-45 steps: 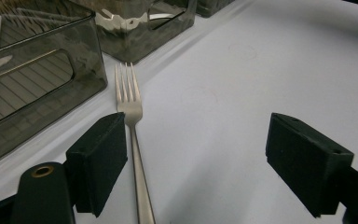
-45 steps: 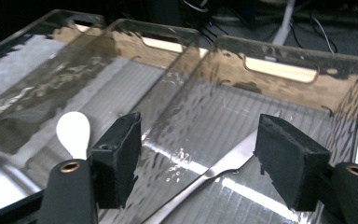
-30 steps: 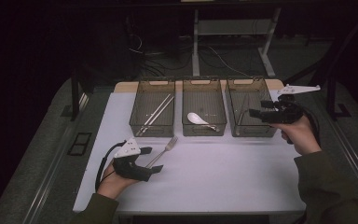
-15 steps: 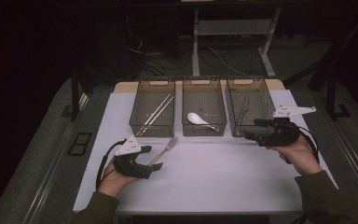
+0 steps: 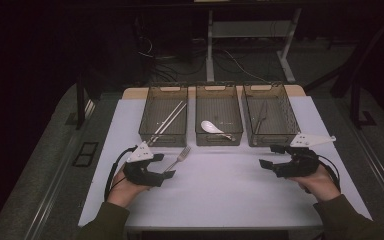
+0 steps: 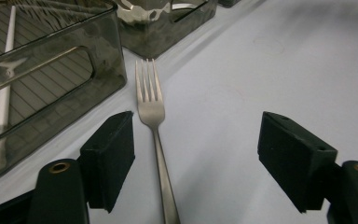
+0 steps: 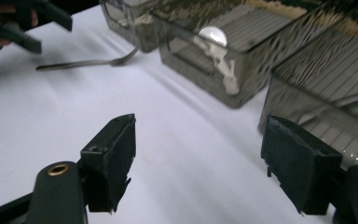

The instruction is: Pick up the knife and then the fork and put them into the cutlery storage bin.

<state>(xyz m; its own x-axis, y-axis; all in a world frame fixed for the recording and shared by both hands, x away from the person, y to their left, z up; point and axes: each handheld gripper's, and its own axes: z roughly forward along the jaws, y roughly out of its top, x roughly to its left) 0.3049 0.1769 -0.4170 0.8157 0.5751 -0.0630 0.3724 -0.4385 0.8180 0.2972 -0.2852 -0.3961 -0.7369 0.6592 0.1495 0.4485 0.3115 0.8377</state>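
Along the far edge of the bench (image 5: 220, 200), three dark translucent bins stood side by side on the white sheet. The left bin (image 5: 164, 116) held a pair of pale chopsticks (image 5: 167, 122) lying lengthwise. The middle bin (image 5: 219, 115) held a white spoon (image 5: 214, 128) near its front wall. The right bin (image 5: 270, 116) held a thin dark utensil (image 5: 261, 117), too indistinct to identify.

A metal fork (image 6: 156, 140) lay flat on the sheet just in front of the left bin, near the bench's left edge, tines pointing toward the bins and handle toward the near edge. The left gripper (image 6: 196, 149) sat low over the fork's handle. Its jaws had just been closing but stood apart, one on each side of the handle, the left jaw close beside the fork's neck and the right jaw well clear; neither pad pressed on it.

The right gripper (image 5: 272, 157) was held above bare sheet near the bench's right edge, in front of the right bin. Its jaws stood apart with nothing between them.
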